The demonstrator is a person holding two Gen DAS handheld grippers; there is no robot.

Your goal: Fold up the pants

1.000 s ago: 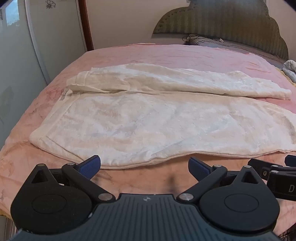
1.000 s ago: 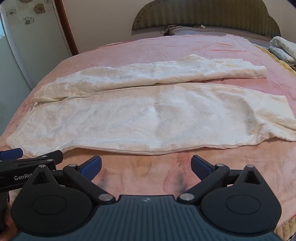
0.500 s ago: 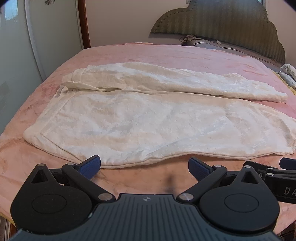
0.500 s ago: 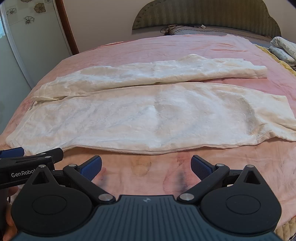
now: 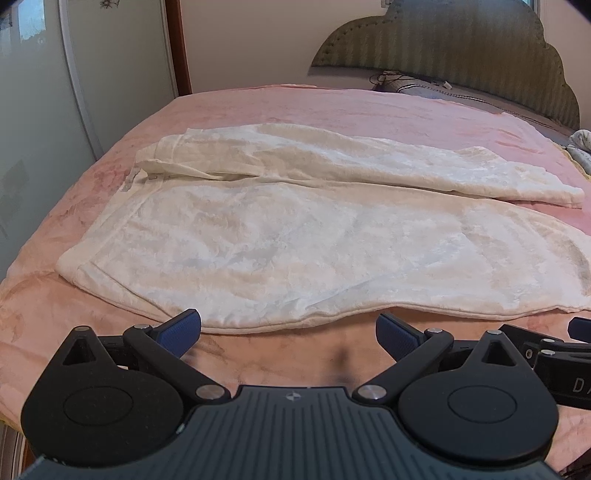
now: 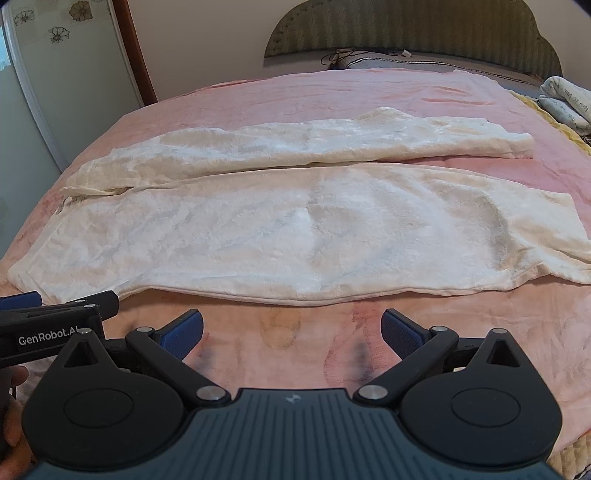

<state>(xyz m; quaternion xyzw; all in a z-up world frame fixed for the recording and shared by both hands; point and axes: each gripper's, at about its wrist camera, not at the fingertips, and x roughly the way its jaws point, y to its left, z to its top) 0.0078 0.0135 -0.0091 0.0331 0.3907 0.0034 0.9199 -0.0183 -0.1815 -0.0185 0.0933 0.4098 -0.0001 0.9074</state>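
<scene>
Two grippers are held low over the near edge of a pink blanket (image 5: 332, 110), side by side; the left gripper (image 5: 288, 330) is spread wide with nothing between its blue pads (image 5: 181, 328), and the right gripper (image 6: 291, 328) is likewise spread wide and empty. A pair of cream pants (image 6: 295, 229) is laid flat just ahead of both sets of fingertips, apart from them; the waistband is seen ahead and to the left of the left gripper, the cuffs ahead and to the right of the right gripper. The farther leg is laid beside the nearer one. A padded headboard (image 6: 406, 33) is seen well beyond the pants.
</scene>
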